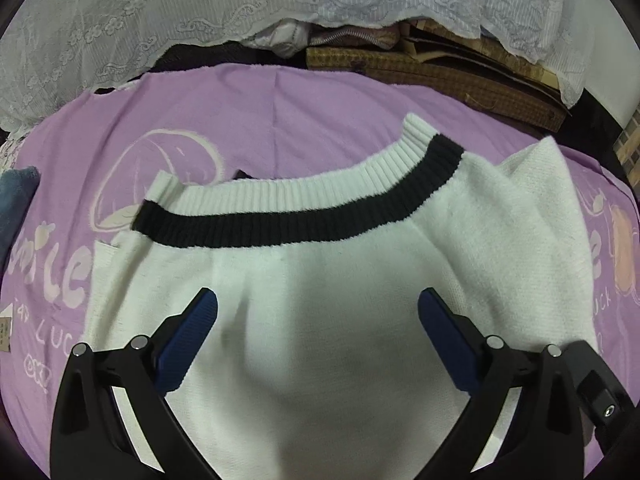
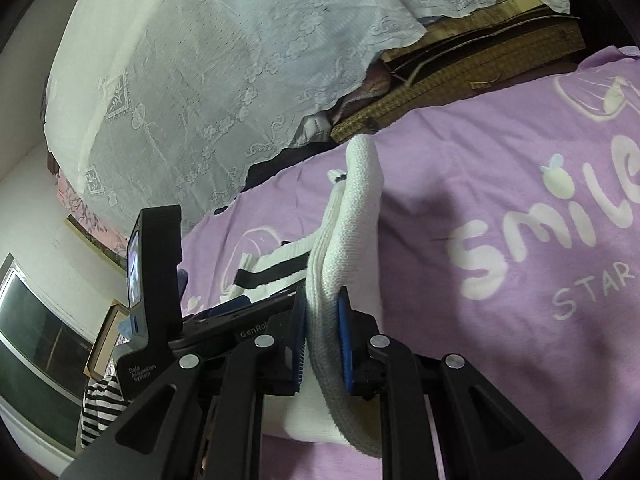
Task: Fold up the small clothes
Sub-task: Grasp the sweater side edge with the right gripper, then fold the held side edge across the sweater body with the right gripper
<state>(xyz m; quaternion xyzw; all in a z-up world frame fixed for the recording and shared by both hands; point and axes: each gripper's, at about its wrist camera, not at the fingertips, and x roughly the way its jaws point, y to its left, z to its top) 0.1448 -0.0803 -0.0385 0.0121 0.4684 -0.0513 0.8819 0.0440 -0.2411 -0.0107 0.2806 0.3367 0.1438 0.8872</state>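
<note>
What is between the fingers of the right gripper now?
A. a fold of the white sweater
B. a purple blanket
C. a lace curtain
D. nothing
A: in the right wrist view the right gripper has its blue pads pressed on a fold of the white sweater.

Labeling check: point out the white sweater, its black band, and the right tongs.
white sweater (image 1: 320,320): left wrist view, on the plain body.
black band (image 1: 280,226): left wrist view, mid-stripe.
right tongs (image 2: 322,320): right wrist view, between pads gripping knit.

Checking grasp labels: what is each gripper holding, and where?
Right gripper: shut on the white sweater, pinching a bunched edge fold. Left gripper: open, holding nothing.
</note>
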